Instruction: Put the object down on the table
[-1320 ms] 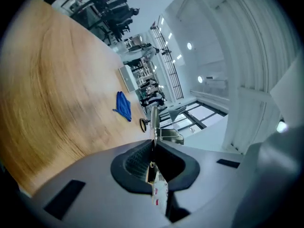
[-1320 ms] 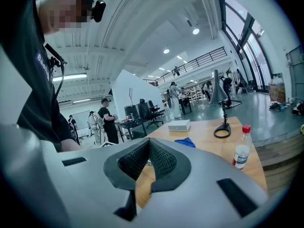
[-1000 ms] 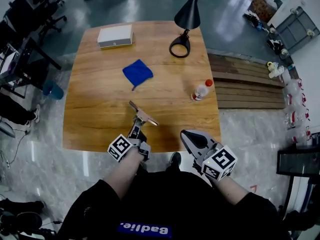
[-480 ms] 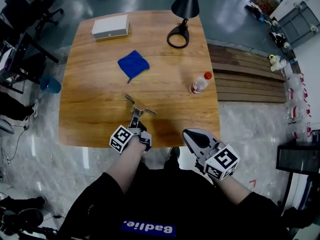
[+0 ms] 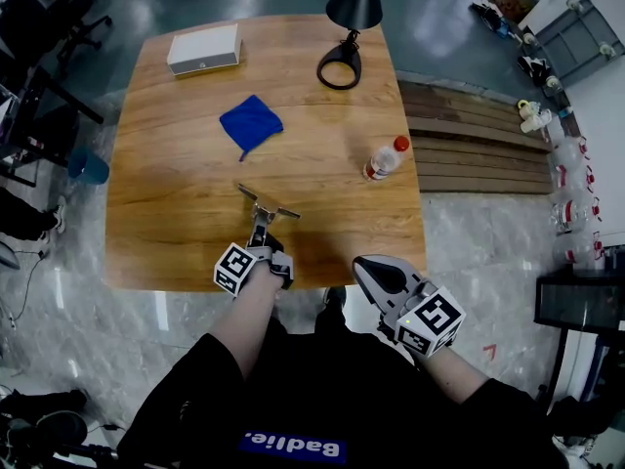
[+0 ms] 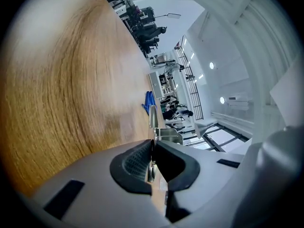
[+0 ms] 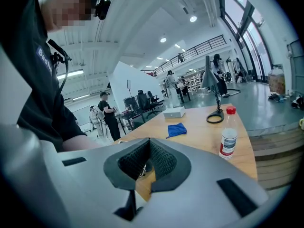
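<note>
Left gripper (image 5: 260,234) | I had its jaws almost together, pinched on the metal bracket (image 5: 262,204) | bracket was over the table (image 5: 166,203), on my side of the blue cloth (image 5: 251,122) | right gripper (image 5: 374,271) | jaws together, nothing between.

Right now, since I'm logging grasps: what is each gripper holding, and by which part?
Left gripper pinches the T-shaped metal tool by the end of its stem; right gripper holds nothing.
</note>
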